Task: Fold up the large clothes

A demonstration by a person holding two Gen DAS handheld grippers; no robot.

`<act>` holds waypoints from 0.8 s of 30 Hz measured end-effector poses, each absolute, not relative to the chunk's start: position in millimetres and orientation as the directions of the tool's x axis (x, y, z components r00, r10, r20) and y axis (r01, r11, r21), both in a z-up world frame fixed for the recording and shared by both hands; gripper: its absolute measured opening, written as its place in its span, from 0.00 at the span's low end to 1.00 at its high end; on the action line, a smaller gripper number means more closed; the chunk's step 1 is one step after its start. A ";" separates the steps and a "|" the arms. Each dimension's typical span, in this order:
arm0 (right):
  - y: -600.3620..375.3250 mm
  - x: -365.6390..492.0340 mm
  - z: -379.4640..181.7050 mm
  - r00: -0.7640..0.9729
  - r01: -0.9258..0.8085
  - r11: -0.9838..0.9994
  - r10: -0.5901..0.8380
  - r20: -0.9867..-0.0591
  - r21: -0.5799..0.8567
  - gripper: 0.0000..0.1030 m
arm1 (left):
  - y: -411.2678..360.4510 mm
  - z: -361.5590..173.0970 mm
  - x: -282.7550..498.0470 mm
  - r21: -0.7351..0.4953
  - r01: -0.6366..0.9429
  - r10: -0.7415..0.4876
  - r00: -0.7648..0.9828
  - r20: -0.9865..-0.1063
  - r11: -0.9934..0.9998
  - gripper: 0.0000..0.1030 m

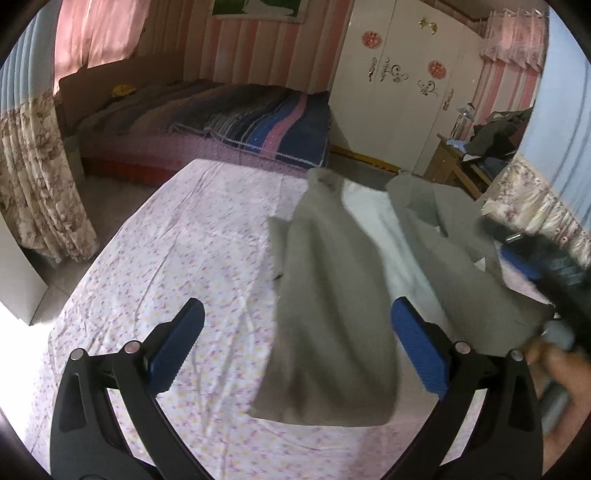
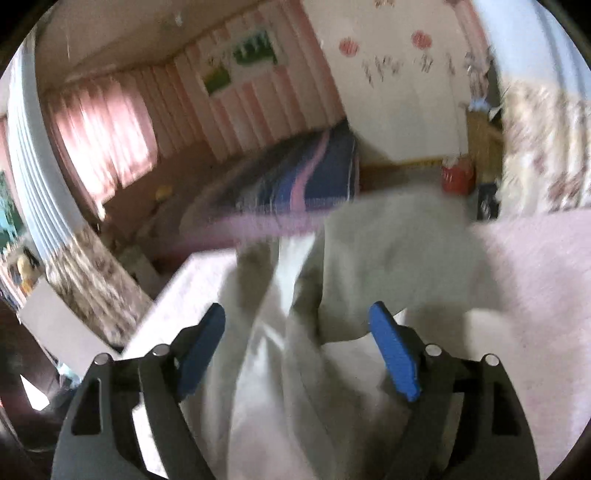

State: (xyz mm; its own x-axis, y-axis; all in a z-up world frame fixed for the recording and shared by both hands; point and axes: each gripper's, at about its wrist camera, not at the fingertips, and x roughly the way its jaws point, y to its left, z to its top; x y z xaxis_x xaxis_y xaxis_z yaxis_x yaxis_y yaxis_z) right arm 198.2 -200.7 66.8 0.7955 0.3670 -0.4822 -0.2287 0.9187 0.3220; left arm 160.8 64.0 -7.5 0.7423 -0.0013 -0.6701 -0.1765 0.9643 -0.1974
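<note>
Both tongs, left (image 1: pixel 295 354) and right (image 2: pixel 297 354), gape empty over the grey garment (image 1: pixel 332 314), one side folded inward, more folding left.

Light comes in through the pink curtains (image 1: pixel 92 33) and makes them glow, while the far bed (image 1: pixel 207 114) sits in dim shade. The left wrist picture is mostly sharp, but its right edge is smeared, and both pictures bend round at the sides with black corners. The right wrist picture is blurry all over, and the grey cloth (image 2: pixel 332 295) looks soft and streaky.
</note>
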 end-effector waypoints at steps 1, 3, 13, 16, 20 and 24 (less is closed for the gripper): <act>-213.4 188.8 77.9 0.821 -0.224 0.926 0.347 -0.453 0.304 0.90 | 56.0 -3.2 160.8 -0.196 -0.166 -0.007 0.746 -0.666 0.966 0.97; -250.0 174.6 94.4 0.871 -0.171 0.956 0.260 -0.417 0.239 0.91 | 40.1 2.3 160.9 -0.194 -0.141 -0.023 0.751 -0.660 0.971 0.97; -397.0 151.9 61.9 0.887 0.047 0.977 0.055 -0.458 0.209 0.91 | -69.7 24.9 167.2 -0.203 0.012 -0.136 0.784 -0.605 0.979 0.97; -412.2 150.4 41.8 0.873 0.070 0.973 0.048 -0.486 0.220 0.91 | -105.3 15.9 176.6 -0.108 0.036 -0.095 0.786 -0.611 0.994 0.97; -409.2 146.6 19.3 0.854 0.067 0.976 0.050 -0.517 0.206 0.91 | -132.7 -17.2 200.6 -0.019 0.036 -0.040 0.761 -0.648 0.999 0.97; -398.7 140.3 5.0 0.838 0.050 0.980 0.064 -0.542 0.193 0.91 | -141.6 -28.4 204.7 0.042 0.059 -0.020 0.785 -0.619 0.997 0.69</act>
